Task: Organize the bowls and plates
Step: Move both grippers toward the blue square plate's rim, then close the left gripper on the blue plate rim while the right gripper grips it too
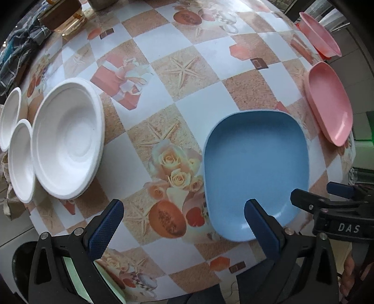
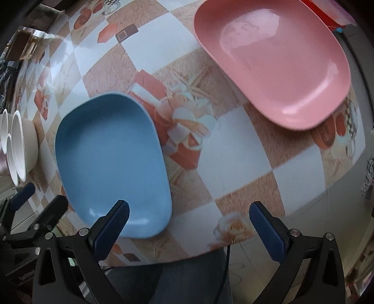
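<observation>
A blue plate (image 1: 254, 168) (image 2: 109, 161) lies near the table's front edge. Further right rests a pink plate (image 1: 329, 103) (image 2: 275, 63), and a pink bowl (image 1: 318, 35) stands beyond it at the far right. A stack of large white bowls (image 1: 67, 138) (image 2: 23, 145) sits at the left, with two smaller white bowls (image 1: 19, 159) beside it. My left gripper (image 1: 184, 222) is open above the tablecloth, its right finger over the blue plate's near rim. My right gripper (image 2: 189, 224) is open too, its left finger over the blue plate's near right corner. Neither holds anything.
A patterned tablecloth (image 1: 187, 70) with checks and roses covers the table. A wooden box (image 1: 63, 14) and dark cloth (image 1: 21, 46) sit at the far left corner. The table's front edge (image 2: 233, 247) runs just under my right gripper, with the person's lap below.
</observation>
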`<state>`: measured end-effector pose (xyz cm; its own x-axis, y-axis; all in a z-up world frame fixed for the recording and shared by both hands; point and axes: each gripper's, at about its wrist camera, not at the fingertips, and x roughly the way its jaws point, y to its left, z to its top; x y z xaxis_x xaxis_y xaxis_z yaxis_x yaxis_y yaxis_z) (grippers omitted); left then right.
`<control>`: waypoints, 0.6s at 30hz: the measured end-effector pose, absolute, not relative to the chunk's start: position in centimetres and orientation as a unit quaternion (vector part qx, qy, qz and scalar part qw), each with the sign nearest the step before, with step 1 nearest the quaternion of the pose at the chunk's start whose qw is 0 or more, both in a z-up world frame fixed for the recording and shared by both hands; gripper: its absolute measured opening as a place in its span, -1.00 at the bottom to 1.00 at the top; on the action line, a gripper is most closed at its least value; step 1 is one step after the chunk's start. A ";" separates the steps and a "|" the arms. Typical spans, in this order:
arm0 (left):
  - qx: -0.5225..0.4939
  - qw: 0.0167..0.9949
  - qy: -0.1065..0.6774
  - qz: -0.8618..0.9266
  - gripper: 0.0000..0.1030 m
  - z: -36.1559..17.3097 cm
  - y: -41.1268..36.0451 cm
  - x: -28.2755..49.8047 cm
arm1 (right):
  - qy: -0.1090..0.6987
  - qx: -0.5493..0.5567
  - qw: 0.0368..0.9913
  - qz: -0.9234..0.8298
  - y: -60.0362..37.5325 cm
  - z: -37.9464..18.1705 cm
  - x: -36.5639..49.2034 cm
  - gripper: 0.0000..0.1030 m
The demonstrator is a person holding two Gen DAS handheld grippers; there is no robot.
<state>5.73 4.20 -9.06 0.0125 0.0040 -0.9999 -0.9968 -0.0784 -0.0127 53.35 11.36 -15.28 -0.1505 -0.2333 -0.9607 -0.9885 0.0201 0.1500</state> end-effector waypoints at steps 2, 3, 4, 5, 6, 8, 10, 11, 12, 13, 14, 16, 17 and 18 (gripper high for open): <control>-0.525 0.480 0.475 0.518 1.00 -9.8 4.5 5.9 | 0.594 -0.514 0.398 0.474 11.9 -15.4 53.0 1.00; -0.526 0.478 0.475 0.520 1.00 -10.2 4.6 5.9 | 0.595 -0.517 0.396 0.472 12.2 -15.7 52.7 1.00; -0.526 0.476 0.475 0.521 1.00 -10.4 4.8 6.0 | 0.595 -0.517 0.396 0.471 12.5 -15.8 52.4 1.00; -0.529 0.473 0.474 0.521 1.00 -10.8 5.1 5.9 | 0.593 -0.520 0.396 0.470 12.8 -15.9 52.1 1.00; -0.530 0.472 0.473 0.522 1.00 -11.1 5.7 5.9 | 0.594 -0.527 0.392 0.465 12.9 -16.4 52.4 1.00; -0.537 0.469 0.469 0.521 1.00 -11.8 6.1 6.1 | 0.595 -0.533 0.388 0.460 13.5 -17.0 51.3 1.00; -0.542 0.464 0.470 0.519 1.00 -12.6 6.5 6.0 | 0.594 -0.536 0.386 0.459 14.2 -17.3 50.6 1.00; -0.547 0.461 0.471 0.516 1.00 -13.4 6.6 6.0 | 0.595 -0.537 0.383 0.459 14.3 -17.6 50.6 1.00; -0.548 0.459 0.472 0.516 1.00 -13.8 6.8 6.0 | 0.594 -0.541 0.382 0.457 13.8 -18.0 50.1 1.00; -0.550 0.458 0.471 0.516 1.00 -14.2 7.1 6.0 | 0.591 -0.544 0.383 0.457 14.0 -18.0 49.7 1.00; -0.550 0.458 0.471 0.516 1.00 -14.4 7.1 6.1 | 0.586 -0.547 0.386 0.456 14.3 -17.9 48.8 1.00; -0.553 0.455 0.471 0.516 1.00 -15.2 7.3 6.3 | 0.578 -0.549 0.389 0.461 14.7 -17.4 48.3 1.00; -0.553 0.454 0.471 0.516 1.00 -15.5 7.4 6.4 | 0.575 -0.554 0.389 0.460 14.9 -17.5 47.3 1.00; -0.553 0.453 0.472 0.516 1.00 -15.9 7.5 6.3 | 0.572 -0.557 0.388 0.460 15.1 -17.5 46.9 1.00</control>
<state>6.32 7.48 -15.86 0.0222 -0.0542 -0.9983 -0.9894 -0.1444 -0.0142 46.94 15.08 -17.49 -0.0768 -0.2809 -0.9567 -0.9947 -0.0439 0.0927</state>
